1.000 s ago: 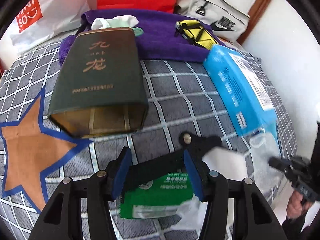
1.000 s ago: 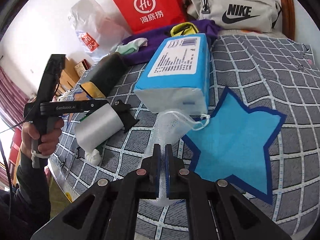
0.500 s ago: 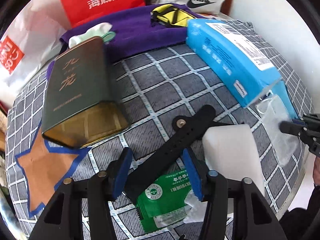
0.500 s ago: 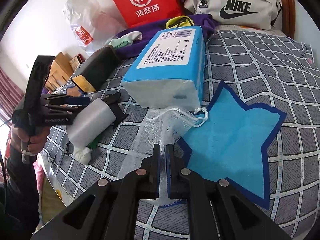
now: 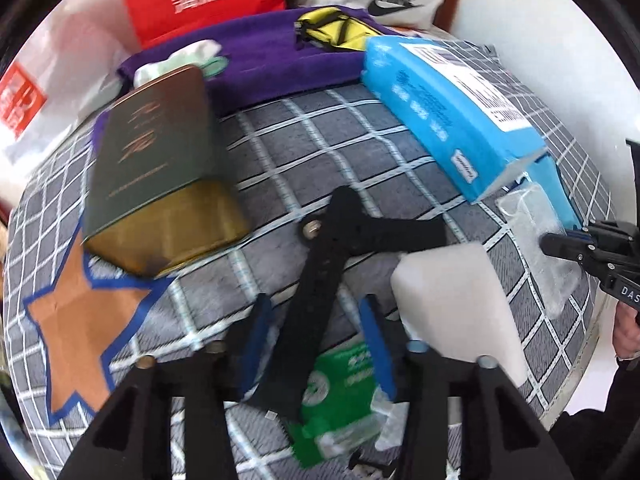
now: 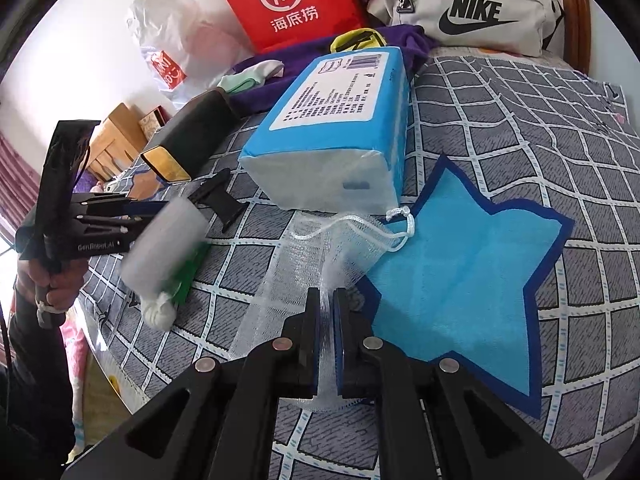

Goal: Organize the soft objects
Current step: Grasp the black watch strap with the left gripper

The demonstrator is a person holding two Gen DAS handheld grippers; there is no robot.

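While pinched, mesh bag (image 6: 320, 256) within right gripper (image 6: 327, 312).

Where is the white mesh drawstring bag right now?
The white mesh drawstring bag lies low-centre in the right wrist view, just before the blue tissue pack, pinched by the right gripper.

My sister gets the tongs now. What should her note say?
Right tongs: shut on the white mesh bag, which lies on the bed beside the blue tissue pack.
Left tongs: open, astride the black strap; nothing gripped.
The white foam block and green packet lie close by.
Done: bag gripped. Left: nothing is in the bag yet, so the soft things probably still need gathering.
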